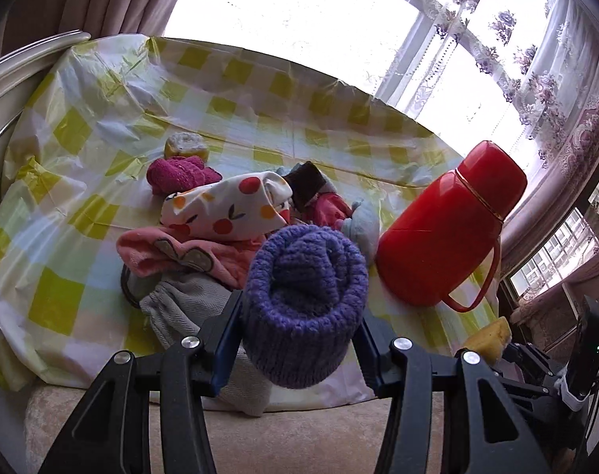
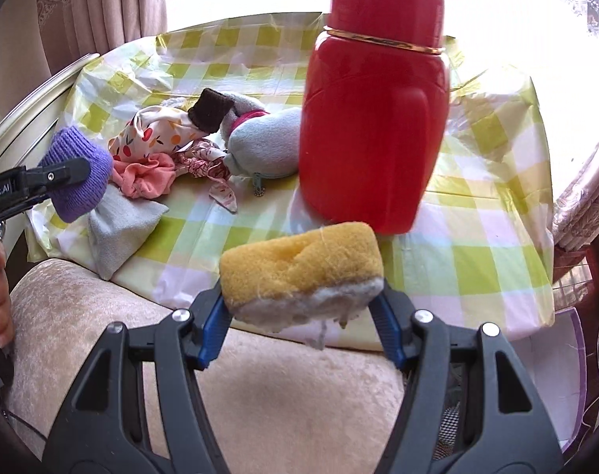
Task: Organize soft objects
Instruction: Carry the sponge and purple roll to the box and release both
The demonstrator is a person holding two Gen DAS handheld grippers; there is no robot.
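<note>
My left gripper (image 1: 299, 316) is shut on a rolled purple knit piece (image 1: 305, 300), held above the table's near edge; the right wrist view shows that purple knit piece (image 2: 78, 173) at the left. My right gripper (image 2: 301, 296) is shut on a yellow and white sponge (image 2: 299, 272), held in front of the red thermos. A heap of soft things lies on the checked cloth: a cherry-print fabric (image 1: 224, 207), a pink cloth (image 1: 173, 252), a grey pouch (image 1: 189, 304), a magenta knit (image 1: 177, 173), a light grey plush (image 2: 268, 146) and a dark brown sock (image 2: 210, 112).
A tall red thermos (image 2: 374, 118) with a handle stands on the yellow-checked tablecloth (image 2: 477, 260) to the right of the heap. A second yellow sponge (image 1: 185, 145) sits behind the magenta knit. A beige cushioned seat (image 2: 279, 387) lies below the grippers. Curtains and a bright window stand behind.
</note>
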